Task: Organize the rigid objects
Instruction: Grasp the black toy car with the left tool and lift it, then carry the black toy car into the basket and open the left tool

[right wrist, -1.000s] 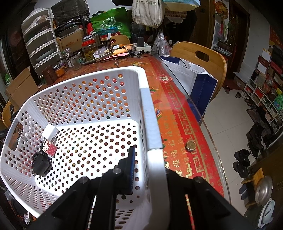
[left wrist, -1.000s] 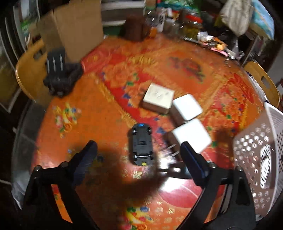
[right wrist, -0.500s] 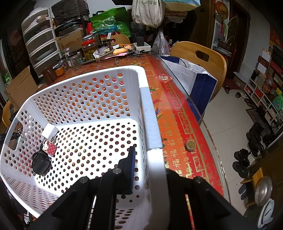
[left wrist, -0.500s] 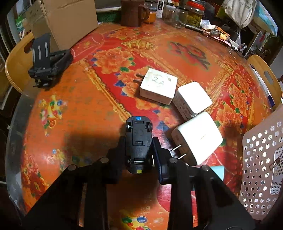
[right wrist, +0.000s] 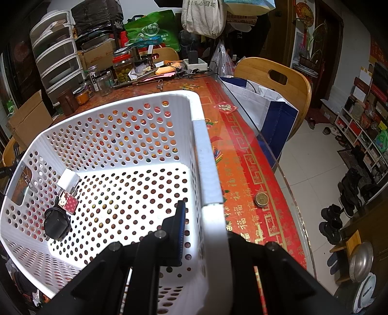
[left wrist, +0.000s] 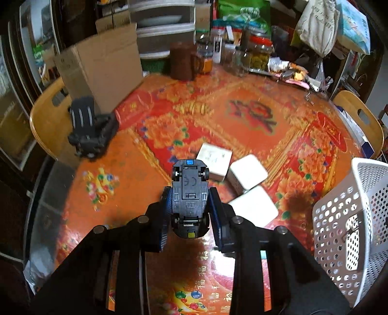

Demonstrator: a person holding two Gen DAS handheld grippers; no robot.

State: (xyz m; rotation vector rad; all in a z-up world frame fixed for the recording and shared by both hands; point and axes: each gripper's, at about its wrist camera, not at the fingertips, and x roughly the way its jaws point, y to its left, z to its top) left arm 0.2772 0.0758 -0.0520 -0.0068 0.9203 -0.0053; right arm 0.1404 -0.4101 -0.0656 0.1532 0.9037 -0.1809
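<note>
The left tongs [left wrist: 189, 211] are clenching one upturned toy car [left wrist: 189, 197] above the worktop [left wrist: 135, 169], three white chargers [left wrist: 247, 175] lying at 2 o'clock, while the right tongs [right wrist: 203, 224] are gripping the white basket [right wrist: 208, 174] rim.

A "CE" mark was moulded on the underside of the toy car [left wrist: 189, 196]. Gold 福 characters ran along the red border of the desk cloth [right wrist: 257, 179], and a red diamond sticker [right wrist: 225, 108] on it bore one 福. The canvas bag [right wrist: 202, 14] showed partly legible Chinese print ending in 目城.
</note>
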